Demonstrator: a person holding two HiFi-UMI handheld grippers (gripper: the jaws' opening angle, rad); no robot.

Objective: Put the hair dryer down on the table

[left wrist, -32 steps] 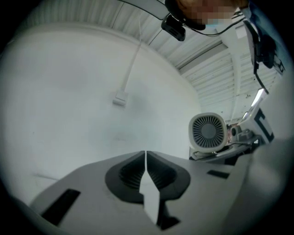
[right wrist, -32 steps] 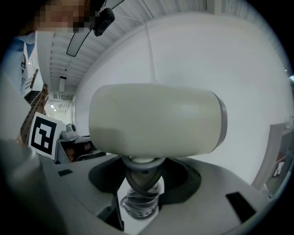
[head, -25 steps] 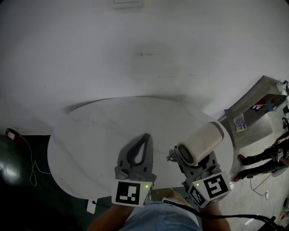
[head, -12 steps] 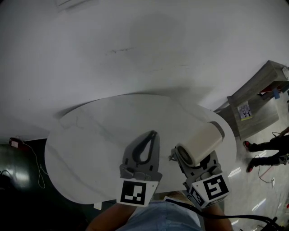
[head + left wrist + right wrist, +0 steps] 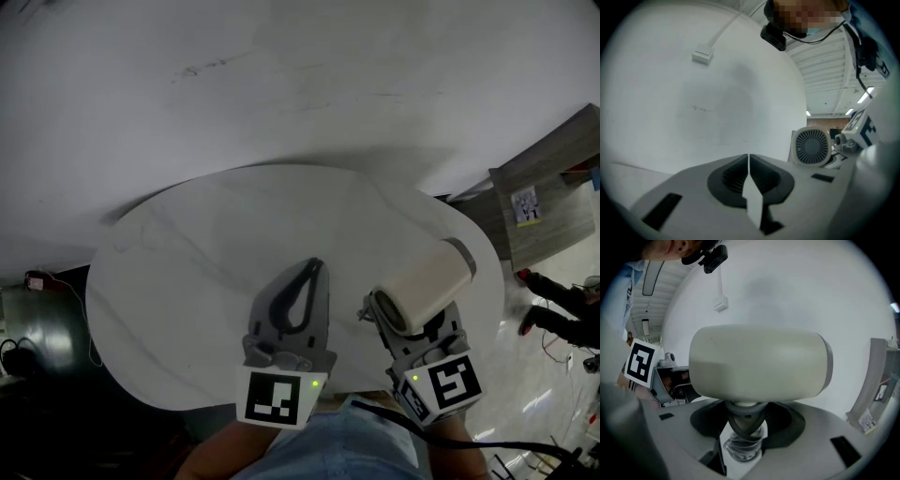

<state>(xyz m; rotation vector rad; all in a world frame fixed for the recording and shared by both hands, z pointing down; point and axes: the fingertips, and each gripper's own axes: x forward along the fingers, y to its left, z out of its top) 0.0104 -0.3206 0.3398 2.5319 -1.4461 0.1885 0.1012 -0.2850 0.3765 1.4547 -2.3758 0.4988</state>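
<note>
Cream-coloured hair dryer (image 5: pixel 424 284) was held in the right gripper (image 5: pixel 386 323), over the near right part of the round table (image 5: pixel 187 272). Its barrel lay crosswise above the jaws, angled away from the person and to the right, with a grey ring at the far end. In the right gripper view the dryer (image 5: pixel 759 364) filled most of the frame. The right gripper (image 5: pixel 745 430) had both jaws pressed in on the handle just under the barrel, and a ribbed clear collar showed lower down between them. No part of the dryer was seen touching the tabletop.

Left gripper (image 5: pixel 314 266) hovered over the near middle of the table, beside the right one and apart from it. In the left gripper view the left gripper (image 5: pixel 749 161) had its jaws drawn together, tips meeting along a thin seam, nothing between them. The dryer's round rear grille (image 5: pixel 812 146) showed at the right of that view.

Table surface was pale and marble-like. A white wall (image 5: pixel 281 84) stood behind it. A grey shelf unit (image 5: pixel 553 178) stood at the far right. A thin cable (image 5: pixel 89 342) lay on the dark floor to the left.
</note>
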